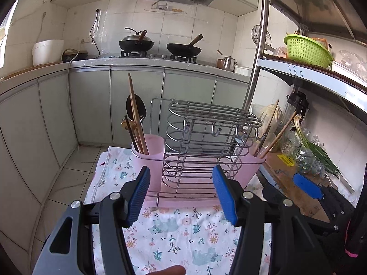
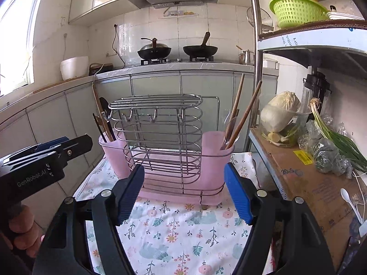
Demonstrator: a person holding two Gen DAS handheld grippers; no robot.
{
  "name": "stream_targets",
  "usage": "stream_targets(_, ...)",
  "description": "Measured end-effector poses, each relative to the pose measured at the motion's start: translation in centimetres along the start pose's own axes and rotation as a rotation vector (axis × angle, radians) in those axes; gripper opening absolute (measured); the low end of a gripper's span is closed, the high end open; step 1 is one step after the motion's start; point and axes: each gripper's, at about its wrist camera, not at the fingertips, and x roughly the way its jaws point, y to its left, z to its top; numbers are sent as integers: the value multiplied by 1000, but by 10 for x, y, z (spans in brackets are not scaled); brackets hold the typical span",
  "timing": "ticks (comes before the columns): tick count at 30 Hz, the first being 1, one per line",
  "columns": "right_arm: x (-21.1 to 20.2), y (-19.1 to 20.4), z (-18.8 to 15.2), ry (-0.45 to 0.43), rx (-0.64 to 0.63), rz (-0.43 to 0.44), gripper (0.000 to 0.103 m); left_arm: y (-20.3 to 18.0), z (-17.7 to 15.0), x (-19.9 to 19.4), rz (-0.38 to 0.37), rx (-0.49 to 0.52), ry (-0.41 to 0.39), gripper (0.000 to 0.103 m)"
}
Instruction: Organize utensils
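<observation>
The counter (image 1: 96, 63) runs across the upper half of both views, with two woks (image 1: 183, 48) on the stove at top centre and a white pot (image 1: 47, 51) at upper left. A steel shelf (image 2: 309, 43) fills the right edge, a green basket (image 2: 296, 11) on its upper tier and a cabbage (image 2: 279, 112) and scallions (image 2: 337, 137) lower at right. In the lower half lies the floral cloth (image 1: 179, 236), and on it, mid-frame, stands the pink tray (image 2: 169, 194) carrying the wire rack (image 2: 160, 137), which is empty as far as I can see. A pink cup sits at each end of the tray: the left cup (image 1: 149, 153) holds chopsticks (image 1: 137, 116) and a dark spoon (image 1: 135, 108) leaning upright, and the right cup (image 2: 216, 153) holds more chopsticks (image 2: 245, 116) and a pale spoon (image 2: 229, 126). My left claw (image 1: 181, 194) sits low at the bottom centre of its view, blue pads spread wide with nothing between them, the rack's base just beyond. My right claw (image 2: 184, 192) is much the same in its own view: jaws wide apart, gripping nothing, framing the tray's near edge without touching it. A small white spoon (image 2: 351, 201) lies on cardboard (image 2: 316, 183) at the right.
</observation>
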Motion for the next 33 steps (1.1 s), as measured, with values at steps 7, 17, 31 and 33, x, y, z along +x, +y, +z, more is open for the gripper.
stream_targets(7,9,-1,-12,34,2,5,72,-2,-8,6,2,9,18,56)
stream_targets(17,15,-2,-19,57,2,9,72,-1,-15,12,3,12,34,56)
stream_targets(31,20,-2,-23,74,7,16,72,0,-17,17,-1,12,48,56)
stream_targets(33,20,-2,-23,74,7,16,72,0,-18,18,-1,12,48,56)
